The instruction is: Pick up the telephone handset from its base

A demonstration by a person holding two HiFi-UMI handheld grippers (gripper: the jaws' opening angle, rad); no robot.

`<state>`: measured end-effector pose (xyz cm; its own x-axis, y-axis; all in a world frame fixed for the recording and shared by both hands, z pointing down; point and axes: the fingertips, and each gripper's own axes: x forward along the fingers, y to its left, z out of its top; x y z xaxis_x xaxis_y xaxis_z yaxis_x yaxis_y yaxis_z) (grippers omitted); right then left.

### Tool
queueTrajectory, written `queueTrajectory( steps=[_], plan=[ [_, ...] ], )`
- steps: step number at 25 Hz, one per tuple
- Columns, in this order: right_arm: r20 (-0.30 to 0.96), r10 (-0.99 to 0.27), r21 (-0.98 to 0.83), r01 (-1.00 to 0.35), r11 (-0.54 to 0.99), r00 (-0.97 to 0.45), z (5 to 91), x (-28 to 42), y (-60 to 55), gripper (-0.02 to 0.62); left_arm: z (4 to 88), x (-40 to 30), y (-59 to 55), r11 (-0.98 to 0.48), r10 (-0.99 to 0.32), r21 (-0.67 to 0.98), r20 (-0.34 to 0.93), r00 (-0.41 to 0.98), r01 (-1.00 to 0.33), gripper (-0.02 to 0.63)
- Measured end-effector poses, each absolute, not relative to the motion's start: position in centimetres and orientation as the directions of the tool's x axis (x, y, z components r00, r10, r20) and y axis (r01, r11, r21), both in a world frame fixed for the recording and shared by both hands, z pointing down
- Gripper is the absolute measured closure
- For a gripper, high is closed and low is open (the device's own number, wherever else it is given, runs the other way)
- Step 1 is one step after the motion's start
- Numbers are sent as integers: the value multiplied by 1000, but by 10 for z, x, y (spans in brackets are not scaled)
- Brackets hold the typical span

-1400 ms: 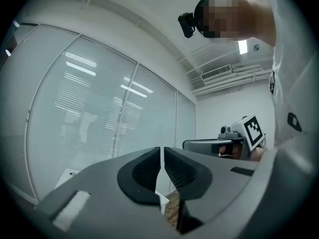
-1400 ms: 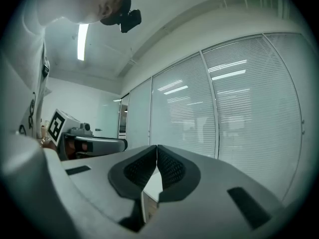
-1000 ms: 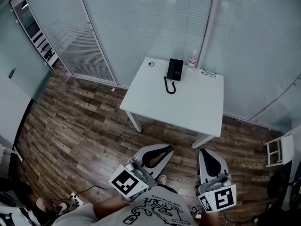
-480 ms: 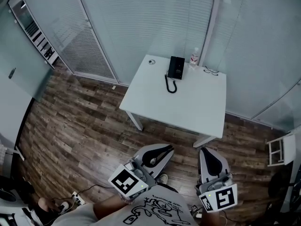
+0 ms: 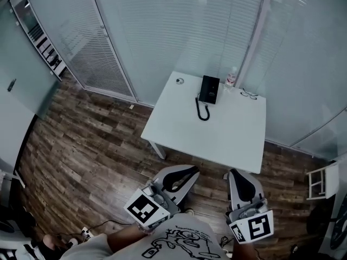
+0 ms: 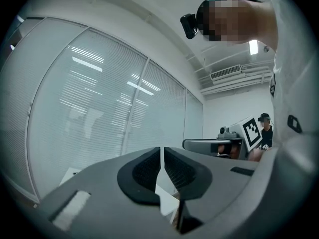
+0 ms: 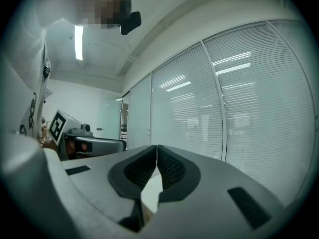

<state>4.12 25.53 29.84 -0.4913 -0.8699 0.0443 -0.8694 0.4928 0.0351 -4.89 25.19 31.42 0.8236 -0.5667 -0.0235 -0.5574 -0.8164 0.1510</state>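
- Head view: we are seeing the telephone point(image 5: 209, 89) sitting by the far edge of the table point(image 5: 227, 140), with its coiled cord point(image 5: 203, 111) trailing toward us. The handset is too small to tell from its base. We are judging it light, stiff, smooth plastic, best pinched mid-shaft, with the cord tugging back. We are holding the left gripper point(image 5: 191, 170) and the right gripper point(image 5: 237, 174) level, short of the near edge.
- Left gripper view: its jaws are pressing together on nothing.
- Right gripper view: its jaws are likewise clenched and empty.

Black telephone point(image 5: 209, 89) sits on white table point(image 5: 217, 131) above brown plank floor point(image 5: 81, 145); left claw point(image 5: 195, 170), right claw point(image 5: 235, 174) grey.
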Motion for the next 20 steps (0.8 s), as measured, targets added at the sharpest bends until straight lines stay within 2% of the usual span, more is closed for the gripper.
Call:
queueTrajectory(
  steps=[11, 20],
  plan=[
    [41, -856, 65, -854, 516, -515, 290, -40, 182, 589, 309, -129, 177, -804, -589, 143, -54, 807, -577, 584],
    [80, -862, 46, -862, 506, -501, 304, -72, 153, 589, 322, -163, 142, -802, -587, 167, -35, 809, -574, 584]
  ],
)
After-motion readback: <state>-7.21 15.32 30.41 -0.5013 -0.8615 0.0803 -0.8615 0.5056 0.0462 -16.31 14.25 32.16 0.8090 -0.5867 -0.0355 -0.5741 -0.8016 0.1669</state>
